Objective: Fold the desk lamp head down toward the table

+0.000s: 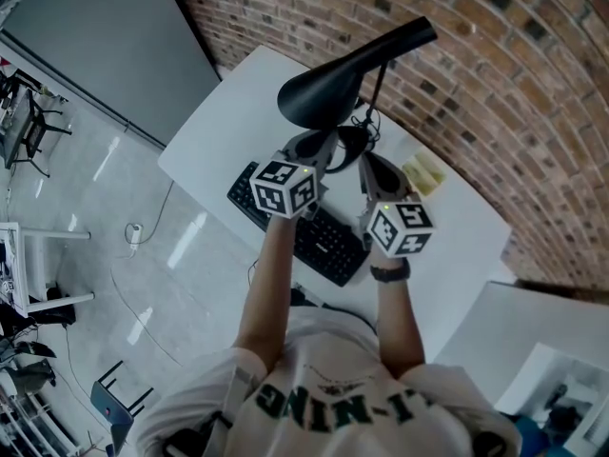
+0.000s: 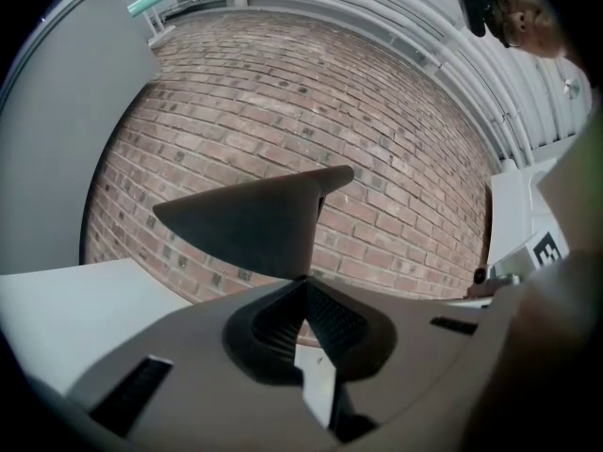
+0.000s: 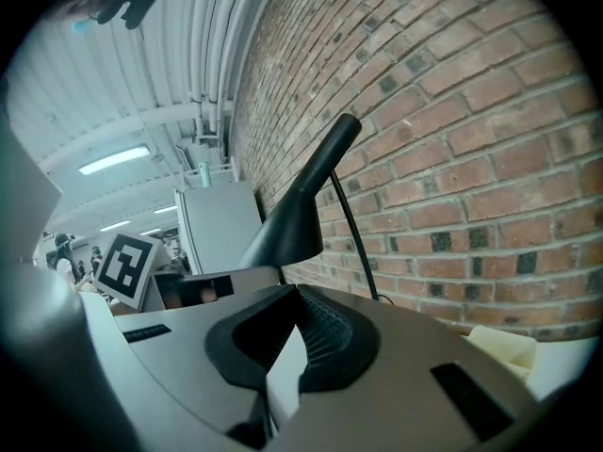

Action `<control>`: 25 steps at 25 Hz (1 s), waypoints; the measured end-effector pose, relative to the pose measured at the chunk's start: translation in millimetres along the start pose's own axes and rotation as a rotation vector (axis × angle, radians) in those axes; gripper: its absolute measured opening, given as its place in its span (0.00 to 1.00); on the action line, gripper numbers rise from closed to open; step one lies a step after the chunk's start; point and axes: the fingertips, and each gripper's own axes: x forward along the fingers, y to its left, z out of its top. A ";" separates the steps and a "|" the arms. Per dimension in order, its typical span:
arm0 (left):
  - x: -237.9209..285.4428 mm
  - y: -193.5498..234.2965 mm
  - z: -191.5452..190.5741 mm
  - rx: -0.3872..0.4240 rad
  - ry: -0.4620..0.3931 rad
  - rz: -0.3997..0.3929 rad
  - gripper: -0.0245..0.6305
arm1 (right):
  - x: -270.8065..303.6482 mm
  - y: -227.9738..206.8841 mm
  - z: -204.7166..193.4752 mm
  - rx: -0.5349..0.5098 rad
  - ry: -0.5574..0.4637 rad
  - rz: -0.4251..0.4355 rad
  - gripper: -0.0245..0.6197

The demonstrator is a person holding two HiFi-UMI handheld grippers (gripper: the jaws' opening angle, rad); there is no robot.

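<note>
A black desk lamp stands on the white table (image 1: pixel 214 127) by the brick wall. Its cone head (image 1: pixel 322 91) is tilted, with the neck (image 1: pixel 411 36) rising toward the wall and a thin rod (image 1: pixel 377 91) going down to the base. My left gripper (image 1: pixel 322 145) is shut just under the head's rim. In the left gripper view the head (image 2: pixel 252 220) sits right above the closed tips (image 2: pixel 303 288), and nothing shows between the pads. My right gripper (image 1: pixel 367 166) is beside it, shut and holding nothing. In the right gripper view the lamp head (image 3: pixel 287 226) hangs ahead of the right gripper (image 3: pixel 297 295).
A black keyboard (image 1: pixel 328 241) lies on the table under both forearms. Dark cables (image 1: pixel 359 139) gather at the lamp's foot. A pale yellow object (image 1: pixel 424 172) sits near the wall. The brick wall (image 1: pixel 514 112) runs close behind the lamp. The table's edges drop to a grey floor (image 1: pixel 114 208).
</note>
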 end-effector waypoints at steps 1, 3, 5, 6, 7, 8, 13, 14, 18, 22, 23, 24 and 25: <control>1.6 -0.7 -1.7 -0.001 0.003 -0.001 0.04 | -0.9 -1.9 0.2 0.001 -0.001 -0.004 0.04; 4.6 -1.4 -4.9 -0.007 0.009 -0.001 0.04 | -2.2 -6.0 1.2 0.002 -0.003 -0.013 0.04; 7.1 -1.7 -7.1 -0.013 0.014 -0.001 0.04 | -2.9 -9.5 2.0 0.005 -0.006 -0.020 0.04; 8.3 -2.2 -8.2 -0.011 0.019 -0.002 0.04 | -3.2 -10.7 2.2 0.005 -0.007 -0.022 0.04; 9.9 -3.4 -9.9 -0.005 0.027 -0.005 0.04 | -3.4 -11.7 2.3 0.006 -0.009 -0.024 0.04; 12.5 -5.8 -12.3 0.005 0.037 -0.009 0.04 | -3.4 -12.5 2.1 0.006 -0.010 -0.025 0.04; 28.9 -25.0 -29.3 0.013 0.073 -0.046 0.04 | -4.0 -15.0 0.4 0.013 -0.008 -0.031 0.04; 30.0 -26.0 -33.4 0.008 0.079 -0.047 0.04 | -4.6 -15.3 0.8 0.013 -0.008 -0.032 0.04; 28.5 -22.4 -43.7 -0.012 0.092 -0.033 0.04 | -9.2 -22.4 1.5 0.015 -0.007 -0.044 0.04; 15.5 -20.7 -36.6 -0.017 0.073 -0.011 0.03 | -15.5 -27.5 3.6 0.017 -0.012 -0.054 0.04; 10.3 -21.2 -33.4 -0.015 0.066 -0.003 0.04 | -17.9 -27.2 5.1 0.015 -0.015 -0.054 0.04; 4.4 -22.3 -29.6 -0.013 0.058 0.005 0.04 | -20.7 -26.2 7.2 0.012 -0.018 -0.054 0.04; -1.9 -24.0 -25.1 -0.011 0.049 0.015 0.03 | -24.0 -24.8 9.7 0.006 -0.021 -0.053 0.04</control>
